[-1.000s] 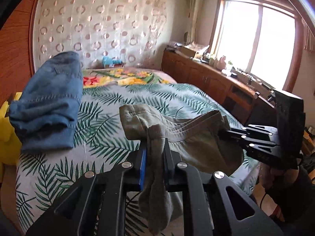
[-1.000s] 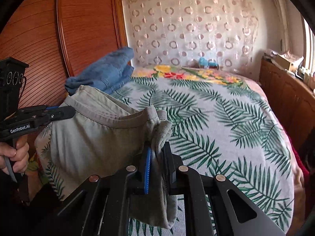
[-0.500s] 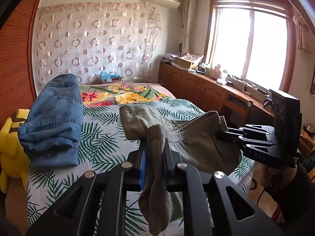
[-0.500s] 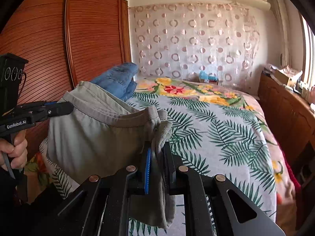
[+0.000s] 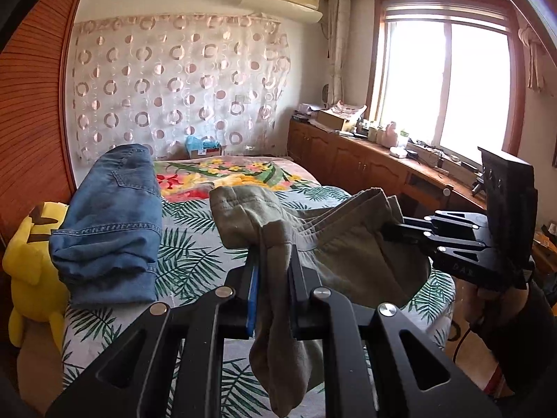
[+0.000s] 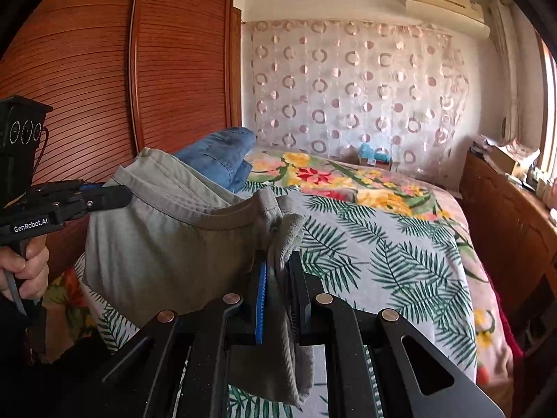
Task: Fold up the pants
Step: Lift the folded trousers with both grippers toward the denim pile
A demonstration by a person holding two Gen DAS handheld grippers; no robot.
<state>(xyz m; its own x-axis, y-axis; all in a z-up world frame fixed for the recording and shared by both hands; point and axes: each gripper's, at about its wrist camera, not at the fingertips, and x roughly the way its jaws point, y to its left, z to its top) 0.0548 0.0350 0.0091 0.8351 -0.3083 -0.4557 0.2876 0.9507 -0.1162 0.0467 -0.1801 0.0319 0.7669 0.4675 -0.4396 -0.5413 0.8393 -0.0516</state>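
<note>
While both grippers have the olive-grey pants (image 5: 334, 244) pinched at the waistband, the whole garment is hanging in the air over the near edge of the bed (image 5: 195, 244), not lying on it yet. Left gripper (image 5: 273, 261) has its fingers clenched on one end of the waistband, with a bunch of cloth spilling down between them, and the right gripper (image 6: 278, 271) is clamped the same way on the other end. The band sags a bit between them.

My guess is this is the shake-out / lay-flat step. To do it well I'd pull the two ends apart until the waistband goes taut, keep both at the same height, then lower the legs onto the palm-leaf sheet first so they don't bunch up. Aim for the open middle of the bed, well away from the folded jeans (image 5: 115, 223) near the left edge and the yellow plush toy (image 5: 31, 261) beside them.
</note>
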